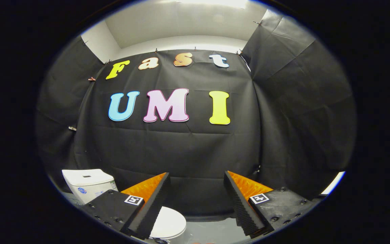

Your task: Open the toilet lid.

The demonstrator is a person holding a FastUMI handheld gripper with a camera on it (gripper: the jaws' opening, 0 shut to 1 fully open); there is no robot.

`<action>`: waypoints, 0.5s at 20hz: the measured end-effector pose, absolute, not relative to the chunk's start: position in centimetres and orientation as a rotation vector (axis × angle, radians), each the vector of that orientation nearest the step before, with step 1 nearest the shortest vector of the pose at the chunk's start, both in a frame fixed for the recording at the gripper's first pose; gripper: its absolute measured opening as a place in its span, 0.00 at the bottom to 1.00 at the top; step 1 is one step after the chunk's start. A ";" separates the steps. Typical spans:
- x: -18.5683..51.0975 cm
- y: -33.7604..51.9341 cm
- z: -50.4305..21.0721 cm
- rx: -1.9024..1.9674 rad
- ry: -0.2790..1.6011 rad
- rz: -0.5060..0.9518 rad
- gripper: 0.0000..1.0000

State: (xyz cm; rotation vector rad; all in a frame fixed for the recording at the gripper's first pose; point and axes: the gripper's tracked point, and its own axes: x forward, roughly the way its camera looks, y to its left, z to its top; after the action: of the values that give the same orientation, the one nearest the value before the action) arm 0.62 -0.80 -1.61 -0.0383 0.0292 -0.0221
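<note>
White glossy ceramic toilet (pixel 120 203) low in the lower left of the frame, backed against the black cloth booth wall (pixel 181 152). Boxy white cistern (pixel 87 184) at the far lower left, with a dark slot on its flat top, upright behind the bowl. Smooth rounded white toilet lid (pixel 168 223) lying flat and closed over the bowl, partly hidden behind the left finger, its front edge curving out toward the bottom centre of the frame. Grey shiny floor (pixel 212 230) just to the right of it.

Tongs (pixel 196 189) held high and level, aimed more at the wall than at the lid; likely an approach pose, not yet lowered to the lid's rim. Fingers spread wide apart, ridged inner faces turned toward each other, nothing between them except wall and floor beyond. No contact with the lid or any other thing; holding nothing.

Wide spread probably meant to leave room to slip one finger under the lid's front edge, or to straddle it. Lid not yet lifted; task seemingly at its start.
</note>
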 end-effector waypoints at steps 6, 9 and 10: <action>0.6 0.1 -2.5 -0.018 0.068 0.016 0.98; 0.6 -0.4 -2.7 -0.023 0.072 0.008 0.98; 0.6 -0.5 -2.7 -0.020 0.072 0.009 0.98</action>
State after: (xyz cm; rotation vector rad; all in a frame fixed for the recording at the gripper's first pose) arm 0.60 -0.49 -2.69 -0.0202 0.0723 0.0089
